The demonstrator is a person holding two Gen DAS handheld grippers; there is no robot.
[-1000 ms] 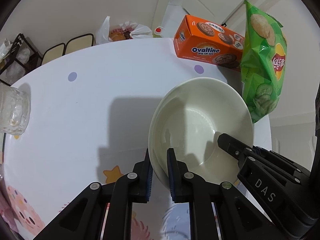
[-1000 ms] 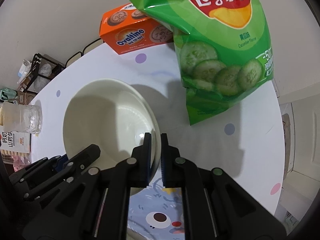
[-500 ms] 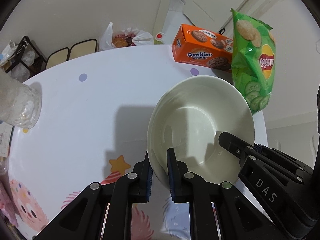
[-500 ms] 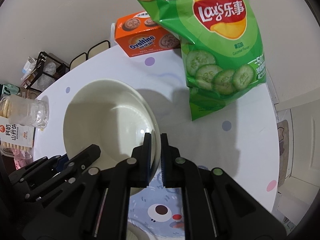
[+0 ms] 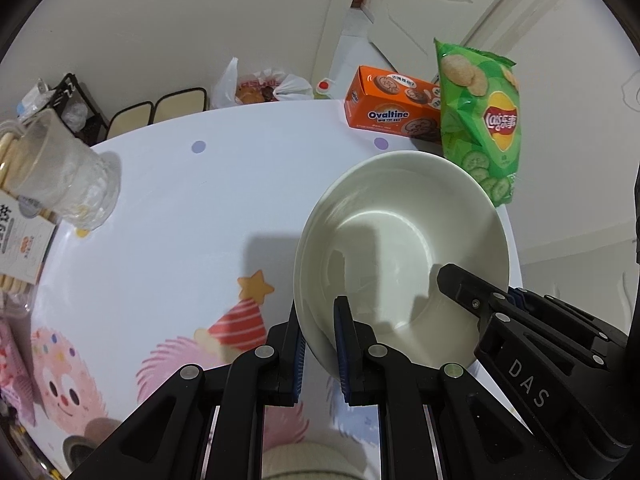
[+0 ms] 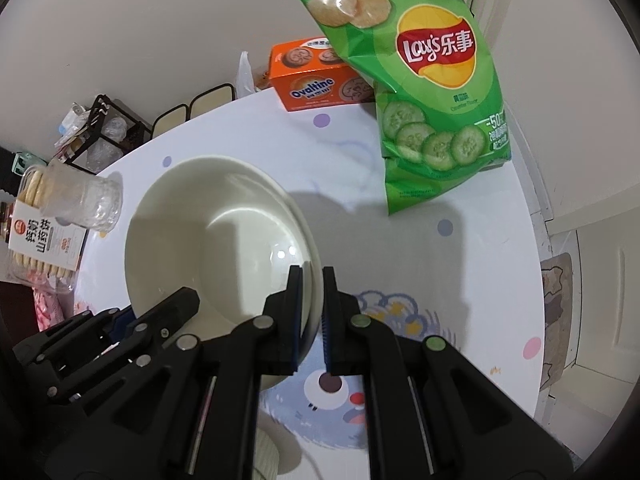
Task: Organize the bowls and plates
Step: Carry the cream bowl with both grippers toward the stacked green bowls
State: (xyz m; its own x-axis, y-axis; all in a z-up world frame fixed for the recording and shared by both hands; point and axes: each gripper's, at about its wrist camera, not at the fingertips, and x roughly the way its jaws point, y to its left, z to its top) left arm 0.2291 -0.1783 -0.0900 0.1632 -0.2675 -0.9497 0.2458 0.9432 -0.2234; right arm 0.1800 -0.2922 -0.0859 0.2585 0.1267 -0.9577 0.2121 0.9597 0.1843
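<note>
We hold a cream bowl (image 5: 400, 240) above the white worktop (image 5: 180, 200), our left gripper (image 5: 319, 344) clamped on its near rim and our right gripper (image 6: 311, 312) clamped on the opposite edge, near a green crisp bag (image 6: 432, 80).

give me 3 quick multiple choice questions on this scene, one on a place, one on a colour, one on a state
1. Where is the Ovaltine box?
A. beside the chip bag
B. inside the bowl
C. under the glass jar

2. What colour is the chip bag?
A. blue
B. green
C. red

3. How is the bowl held?
A. by no gripper
B. by the left gripper alone
C. by both, with the right gripper on the opposite rim

Answers: 1 A, box and bag stand together at the table's far edge; 2 B, green with cucumber slices; 3 C, each pair of fingers pinches the rim.
</note>
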